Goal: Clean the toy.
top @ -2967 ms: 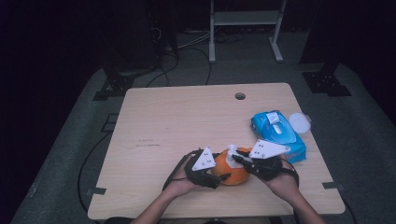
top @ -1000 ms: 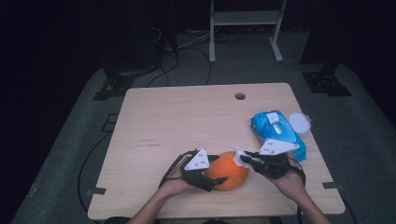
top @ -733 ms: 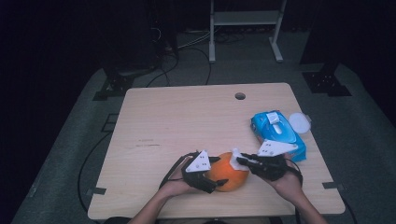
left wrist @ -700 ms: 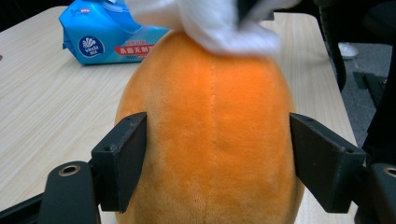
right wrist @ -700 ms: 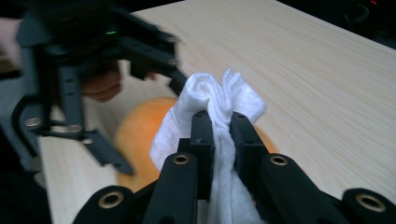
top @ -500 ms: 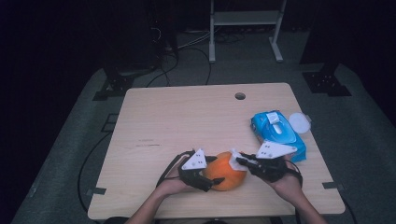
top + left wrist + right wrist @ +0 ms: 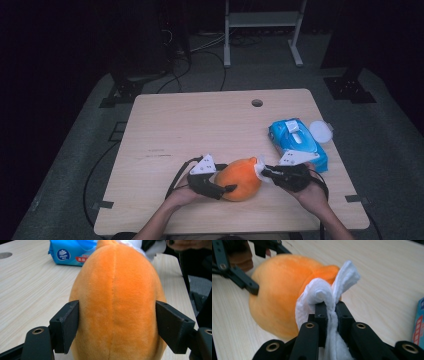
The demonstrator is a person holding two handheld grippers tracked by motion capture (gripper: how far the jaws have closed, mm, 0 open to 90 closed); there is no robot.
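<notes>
**Plush toy braced for wiping**

The table point(image 7: 200, 125) carries the orange plush toy point(image 7: 240, 179) near its front edge. The left gripper point(image 7: 227, 189) clamps the toy's sides, steadying it. The right gripper point(image 7: 263, 172) pinches a white wipe point(image 7: 324, 297) against the toy's end (evidently to clean it). The blue wipe pack point(image 7: 297, 142) lies near, within reach.

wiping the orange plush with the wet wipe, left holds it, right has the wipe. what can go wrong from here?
1. The left gripper holds the orange plush toy only by its soft sides; a firm wipe could squeeze it out of the jaws or slide it across the table.
2. The right gripper pinches just a twisted bit of the white wipe; drag on the fur might pull it loose.
3. The two grippers sit close together across the toy, so a long stroke may knock them together.
</notes>
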